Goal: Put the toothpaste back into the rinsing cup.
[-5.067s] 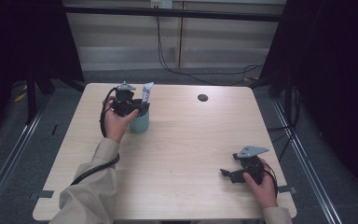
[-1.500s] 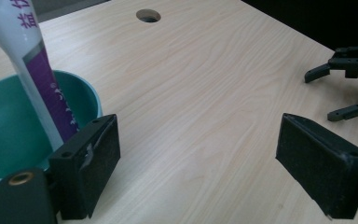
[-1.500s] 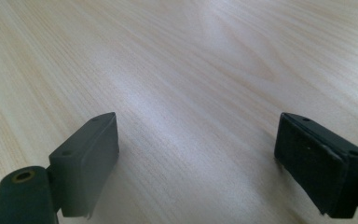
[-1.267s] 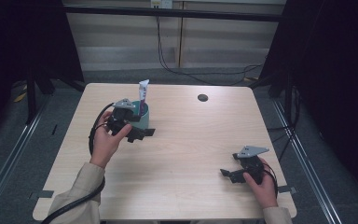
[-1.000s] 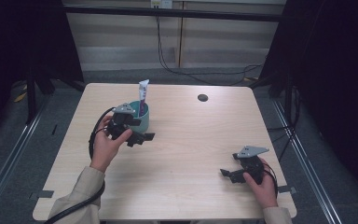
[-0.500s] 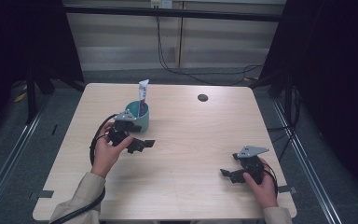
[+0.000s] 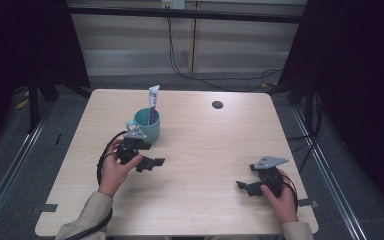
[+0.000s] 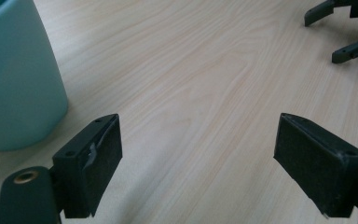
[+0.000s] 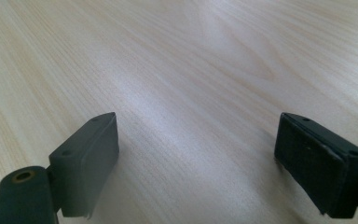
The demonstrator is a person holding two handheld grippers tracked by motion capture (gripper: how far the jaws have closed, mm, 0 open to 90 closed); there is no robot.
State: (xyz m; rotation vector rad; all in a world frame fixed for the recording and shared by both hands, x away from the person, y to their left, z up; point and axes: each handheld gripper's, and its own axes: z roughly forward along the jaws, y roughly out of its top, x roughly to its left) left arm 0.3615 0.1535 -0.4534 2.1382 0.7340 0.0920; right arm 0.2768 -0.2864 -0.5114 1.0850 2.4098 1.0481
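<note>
Standing upright in the teal mug [image 7: 147,125] — one toothpaste tube [image 7: 153,103], placement apparently done. Left gripper [image 7: 149,155], just in front of the mug: jaws wide apart, empty. Right gripper [image 7: 246,187], well apart from the mug: jaws wide, empty. Remaining — seemingly nothing.

We see the mug [image 7: 146,125] at centre-left of the table [image 7: 205,150] (a tube [image 7: 153,102] standing in it), the left gripper [image 7: 150,155] just below it.

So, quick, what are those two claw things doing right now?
Left gripper: open, holding nothing, beside the teal mug.
Right gripper: open, holding nothing, over bare table.
</note>
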